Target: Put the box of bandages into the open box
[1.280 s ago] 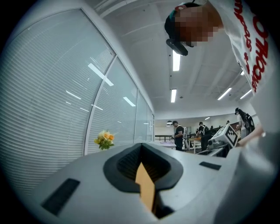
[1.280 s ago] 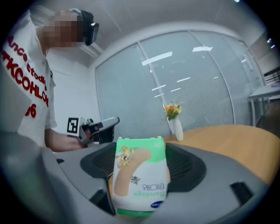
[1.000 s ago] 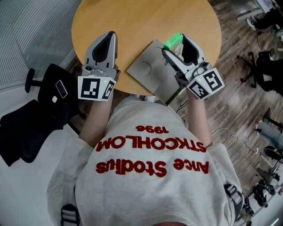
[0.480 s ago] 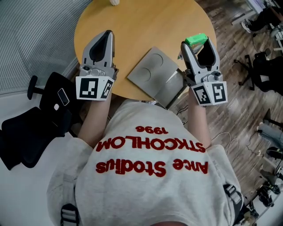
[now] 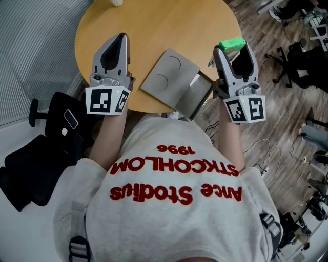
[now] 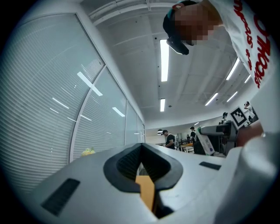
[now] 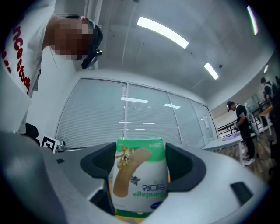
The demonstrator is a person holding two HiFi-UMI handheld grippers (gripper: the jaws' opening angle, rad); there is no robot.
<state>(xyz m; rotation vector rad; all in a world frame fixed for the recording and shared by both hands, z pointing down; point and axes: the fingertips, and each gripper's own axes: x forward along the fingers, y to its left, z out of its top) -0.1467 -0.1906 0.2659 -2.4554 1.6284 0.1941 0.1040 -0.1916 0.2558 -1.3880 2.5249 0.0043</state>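
The green and white box of bandages (image 5: 231, 44) is clamped between the jaws of my right gripper (image 5: 233, 48), which hangs by the right edge of the round wooden table (image 5: 154, 25), just right of the open grey box (image 5: 171, 74). That grey box lies flat at the table's near edge. The right gripper view shows the bandage box (image 7: 140, 181) upside down, filling the gap of the right gripper (image 7: 140, 175). My left gripper (image 5: 121, 38) is over the table's left side, shut with nothing in it; in its own view the left gripper (image 6: 142, 153) points up at the ceiling.
A black office chair (image 5: 41, 153) stands on the floor at the left. More chairs (image 5: 307, 61) and cables lie on the wood floor at the right. A small pale object (image 5: 117, 2) sits at the table's far edge. People stand far off in both gripper views.
My right gripper has carried the bandage box from above the grey box's far corner out to the right, to the table's edge. The left gripper has held its place.
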